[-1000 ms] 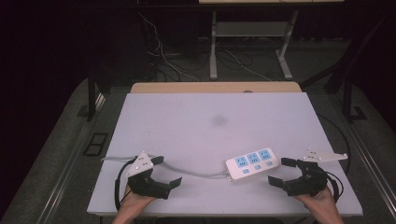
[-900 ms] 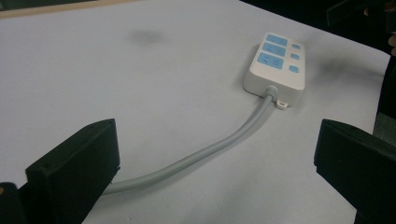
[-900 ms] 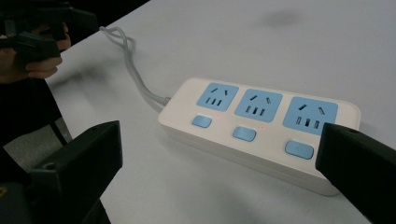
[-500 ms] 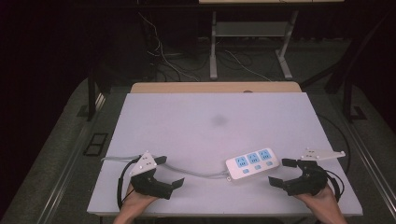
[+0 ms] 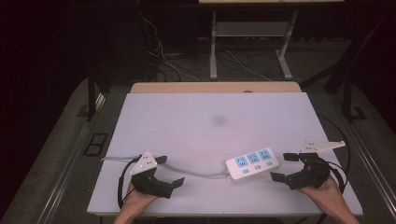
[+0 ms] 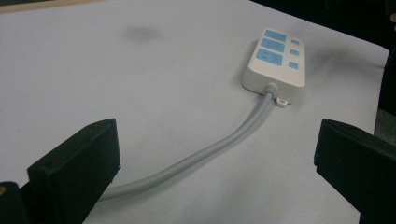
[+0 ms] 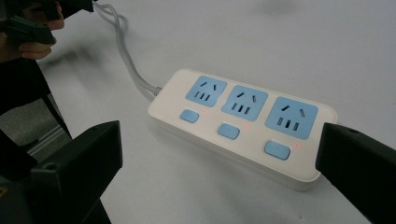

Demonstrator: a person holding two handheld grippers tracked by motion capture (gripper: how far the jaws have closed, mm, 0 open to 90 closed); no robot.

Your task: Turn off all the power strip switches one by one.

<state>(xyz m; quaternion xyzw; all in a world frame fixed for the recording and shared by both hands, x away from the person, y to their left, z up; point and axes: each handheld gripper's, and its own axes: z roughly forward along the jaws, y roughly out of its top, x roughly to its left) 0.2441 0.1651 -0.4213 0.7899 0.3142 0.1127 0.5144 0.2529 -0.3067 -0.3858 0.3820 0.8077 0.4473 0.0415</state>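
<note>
The white three-socket power strip (image 5: pixel 252 164) lay on the pale desk (image 5: pixel 210 116) near its front edge, right of centre, its grey cord (image 5: pixel 196 171) trailing off left.

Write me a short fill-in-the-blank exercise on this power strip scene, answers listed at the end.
1. The white power strip has ____ blue sockets.
2. Each socket has its own blue ____ beside it.
3. The right gripper and the left gripper both have their jaws ____.
4. A ____ cable leaves one end of the strip and runs toward the left gripper.

Missing words: three; button; open; grey
</note>
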